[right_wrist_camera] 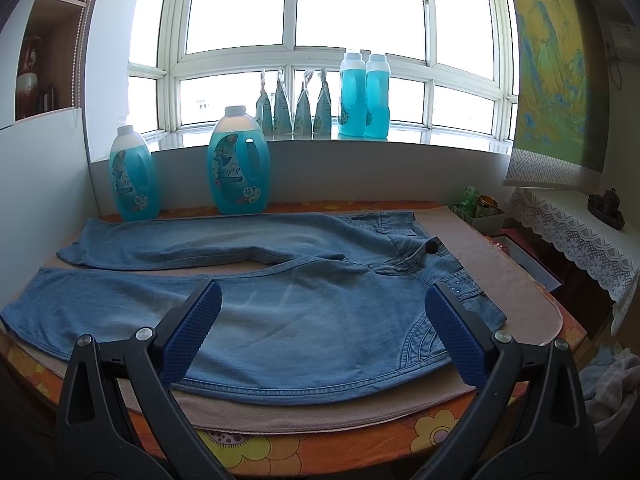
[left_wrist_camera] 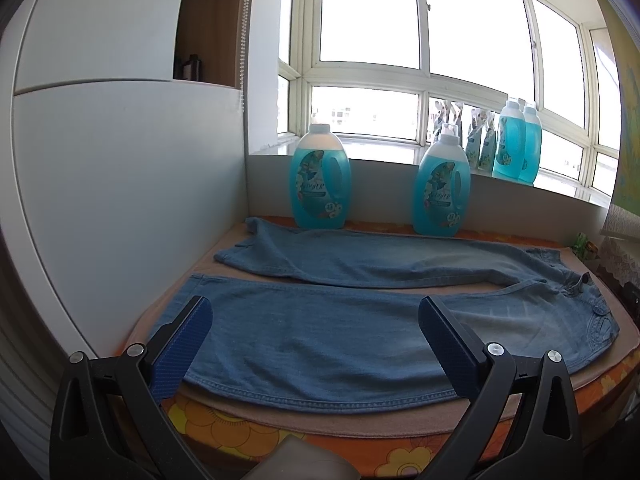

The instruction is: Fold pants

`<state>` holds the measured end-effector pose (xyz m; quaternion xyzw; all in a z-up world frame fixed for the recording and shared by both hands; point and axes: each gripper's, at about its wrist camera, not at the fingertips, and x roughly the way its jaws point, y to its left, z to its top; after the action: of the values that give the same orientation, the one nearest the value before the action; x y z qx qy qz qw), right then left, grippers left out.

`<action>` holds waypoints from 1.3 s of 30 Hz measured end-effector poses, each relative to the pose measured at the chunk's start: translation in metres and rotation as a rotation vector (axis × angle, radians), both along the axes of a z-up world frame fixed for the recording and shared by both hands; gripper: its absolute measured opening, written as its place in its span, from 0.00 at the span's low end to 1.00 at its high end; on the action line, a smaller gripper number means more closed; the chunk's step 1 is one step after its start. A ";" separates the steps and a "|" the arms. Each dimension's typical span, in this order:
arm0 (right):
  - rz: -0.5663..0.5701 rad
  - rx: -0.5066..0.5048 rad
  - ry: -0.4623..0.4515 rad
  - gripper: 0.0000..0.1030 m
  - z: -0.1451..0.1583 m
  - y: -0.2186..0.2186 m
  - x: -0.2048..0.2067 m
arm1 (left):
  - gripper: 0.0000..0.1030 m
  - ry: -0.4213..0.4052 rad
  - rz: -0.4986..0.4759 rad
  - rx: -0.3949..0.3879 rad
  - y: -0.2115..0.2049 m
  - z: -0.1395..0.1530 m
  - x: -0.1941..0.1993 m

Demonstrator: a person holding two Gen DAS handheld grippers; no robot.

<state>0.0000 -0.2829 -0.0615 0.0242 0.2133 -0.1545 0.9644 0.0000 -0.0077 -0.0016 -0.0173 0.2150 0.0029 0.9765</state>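
Light blue denim pants (left_wrist_camera: 320, 344) lie flat on a beige mat (left_wrist_camera: 332, 420) on the table, legs pointing left and waist at the right; they also show in the right wrist view (right_wrist_camera: 304, 312). The two legs are spread apart in a V. My left gripper (left_wrist_camera: 314, 316) is open and empty, hovering over the near leg by its front hem. My right gripper (right_wrist_camera: 322, 300) is open and empty over the near thigh and hip, close to the waistband button (right_wrist_camera: 431, 246).
Two blue detergent bottles (left_wrist_camera: 320, 178) (left_wrist_camera: 442, 186) stand at the table's back edge behind the far leg. More bottles and pouches (right_wrist_camera: 364, 96) sit on the windowsill. A white cabinet (left_wrist_camera: 120, 184) bounds the left. A lace-covered shelf (right_wrist_camera: 580, 220) and boxes are at the right.
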 end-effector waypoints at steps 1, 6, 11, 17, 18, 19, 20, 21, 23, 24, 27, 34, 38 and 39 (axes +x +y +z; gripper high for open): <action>0.000 0.000 0.000 1.00 0.000 0.000 0.000 | 0.99 -0.001 0.000 0.000 0.000 0.000 0.000; 0.001 0.001 0.000 1.00 -0.001 0.001 0.000 | 0.99 0.000 0.003 0.003 -0.001 0.000 0.001; 0.001 0.000 0.001 1.00 -0.002 0.002 0.000 | 0.99 0.001 0.006 0.003 0.000 -0.001 0.001; 0.015 -0.003 0.005 1.00 -0.016 0.011 0.001 | 0.99 0.017 0.009 0.007 0.002 -0.005 0.004; 0.021 -0.003 0.007 1.00 -0.018 0.013 0.002 | 0.99 0.018 0.013 0.012 0.003 -0.007 0.005; 0.026 -0.001 0.009 1.00 -0.020 0.014 0.003 | 0.99 0.019 0.020 0.015 0.005 -0.008 0.005; 0.034 0.001 0.012 1.00 -0.021 0.015 0.006 | 0.99 0.021 0.026 0.015 0.008 -0.009 0.005; 0.043 0.004 0.015 1.00 -0.022 0.015 0.010 | 0.99 0.025 0.032 0.013 0.011 -0.010 0.005; 0.061 0.007 0.015 1.00 -0.023 0.018 0.013 | 0.99 0.032 0.054 0.012 0.019 -0.012 0.005; 0.069 0.007 0.015 1.00 -0.023 0.019 0.015 | 0.99 0.035 0.069 0.015 0.024 -0.014 0.005; 0.109 0.012 0.019 1.00 -0.022 0.022 0.024 | 0.99 0.050 0.118 0.027 0.039 -0.019 0.004; 0.219 0.038 0.030 1.00 -0.021 0.037 0.049 | 0.87 0.090 0.218 0.041 0.085 -0.034 -0.007; 0.281 0.030 0.034 1.00 -0.020 0.053 0.064 | 0.82 0.127 0.263 0.051 0.110 -0.044 -0.014; 0.296 0.033 0.040 1.00 -0.019 0.057 0.069 | 0.82 0.134 0.273 0.054 0.115 -0.046 -0.015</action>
<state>0.0689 -0.2258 -0.0805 0.0054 0.2361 -0.0074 0.9717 -0.0151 0.1070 -0.0471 -0.0197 0.2753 0.1425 0.9505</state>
